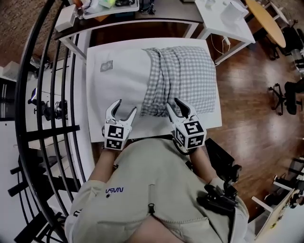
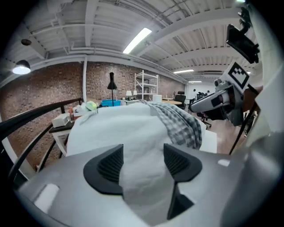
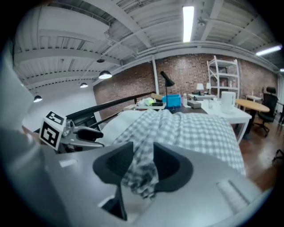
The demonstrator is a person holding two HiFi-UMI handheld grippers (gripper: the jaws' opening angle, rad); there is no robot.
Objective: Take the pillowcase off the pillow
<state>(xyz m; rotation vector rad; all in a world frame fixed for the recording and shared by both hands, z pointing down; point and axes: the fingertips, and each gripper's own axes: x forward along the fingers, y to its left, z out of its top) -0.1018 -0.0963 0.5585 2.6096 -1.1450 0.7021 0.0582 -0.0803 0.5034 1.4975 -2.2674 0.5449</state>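
A white pillow (image 1: 121, 71) lies on a white table (image 1: 214, 121). A grey-and-white checked pillowcase (image 1: 185, 76) covers its right part, bunched in folds; the left part is bare. My left gripper (image 1: 122, 108) is at the pillow's near edge, open, with bare white pillow (image 2: 128, 128) bulging between the jaws of the left gripper (image 2: 143, 162). My right gripper (image 1: 176, 105) is at the pillowcase's near edge. In its own view the right gripper (image 3: 141, 166) stands open, with a loose fold of the pillowcase (image 3: 199, 133) lying between the pads.
A black curved railing (image 1: 47, 118) runs along the left. A cluttered desk (image 1: 104, 9) stands behind the table, a white table (image 1: 228, 19) at the back right. Office chairs (image 1: 285, 95) stand on the wooden floor to the right. The person's body is against the near table edge.
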